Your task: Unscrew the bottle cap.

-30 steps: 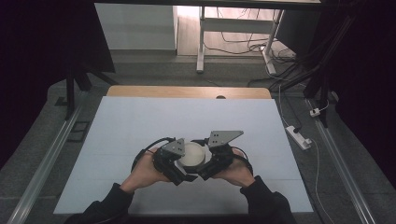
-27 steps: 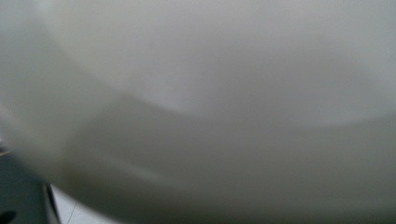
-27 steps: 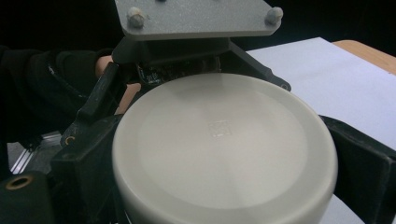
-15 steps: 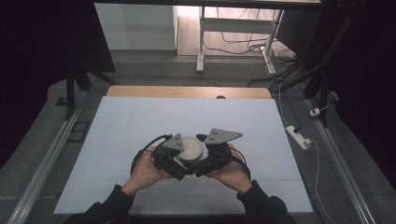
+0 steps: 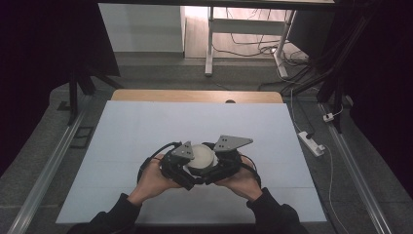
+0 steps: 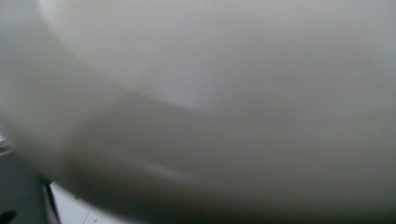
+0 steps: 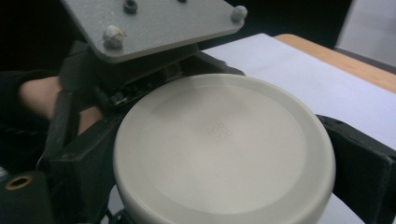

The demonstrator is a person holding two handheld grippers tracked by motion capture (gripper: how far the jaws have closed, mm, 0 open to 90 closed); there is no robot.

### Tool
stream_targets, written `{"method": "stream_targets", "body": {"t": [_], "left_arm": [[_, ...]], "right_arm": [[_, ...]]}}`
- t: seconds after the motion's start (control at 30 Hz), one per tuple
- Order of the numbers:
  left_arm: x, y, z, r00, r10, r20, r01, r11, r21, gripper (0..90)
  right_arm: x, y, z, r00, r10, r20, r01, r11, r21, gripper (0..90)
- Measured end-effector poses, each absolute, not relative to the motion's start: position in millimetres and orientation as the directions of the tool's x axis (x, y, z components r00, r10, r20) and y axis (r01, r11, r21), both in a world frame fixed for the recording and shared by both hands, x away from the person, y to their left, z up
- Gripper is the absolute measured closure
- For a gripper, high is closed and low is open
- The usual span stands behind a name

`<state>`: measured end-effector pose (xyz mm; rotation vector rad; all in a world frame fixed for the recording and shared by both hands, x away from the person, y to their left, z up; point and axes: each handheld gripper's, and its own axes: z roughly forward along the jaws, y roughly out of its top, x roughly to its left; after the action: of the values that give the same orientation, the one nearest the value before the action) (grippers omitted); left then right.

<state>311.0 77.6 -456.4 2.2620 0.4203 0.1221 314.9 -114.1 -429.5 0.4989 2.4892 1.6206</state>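
A cream-white round container sits between my two grippers near the table's front middle, a hand behind each. My right gripper is shut on it: in the right gripper view its black jaws press both sides of the flat round top. My left gripper comes in from the left, tight against the container. The left gripper view is so close that the container's blurred pale wall hides the left jaws. The left gripper's grey plate sits just beyond the container.
A white sheet covers the table, with a wooden edge along the far side. A power strip and cables lie on the floor at the right. Metal rails run along both sides of the table.
Both hands and the container have edged slightly away from the table's front edge. The hold on the container looks the same.
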Motion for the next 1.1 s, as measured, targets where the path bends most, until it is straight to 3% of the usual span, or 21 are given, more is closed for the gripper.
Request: {"method": "stream_targets", "body": {"t": [0.27, 0.4, 0.63, 0.93, 1.1], "left_arm": [[309.3, 75.6, -457.1, 0.97, 0.235, -0.069, 0.206, -0.632, 0.747, 7.6], [308.9, 73.2, -459.5, 0.97, 0.233, -0.067, 0.205, -0.641, 0.739, 7.6], [311.5, 77.1, -458.2, 0.952, 0.301, -0.062, 0.245, -0.622, 0.743, 7.5], [313.4, 78.6, -458.8, 0.912, 0.408, -0.041, 0.304, -0.606, 0.735, 7.6], [312.4, 76.1, -458.6, 0.907, 0.419, -0.042, 0.312, -0.602, 0.735, 7.6]], "right_arm": [[324.1, -123.4, -428.1, -0.983, 0.153, 0.099, 0.153, 0.402, 0.903, 7.1], [327.2, -126.2, -430.6, -0.988, 0.106, 0.109, 0.144, 0.412, 0.9, 6.8], [323.9, -123.8, -428.3, -0.97, 0.228, 0.084, 0.171, 0.397, 0.902, 0.0], [313.0, -112.9, -424.1, -0.909, 0.416, 0.031, 0.205, 0.38, 0.902, 0.0], [309.7, -108.6, -427.3, -0.899, 0.438, 0.017, 0.2, 0.376, 0.905, 5.9]]}}
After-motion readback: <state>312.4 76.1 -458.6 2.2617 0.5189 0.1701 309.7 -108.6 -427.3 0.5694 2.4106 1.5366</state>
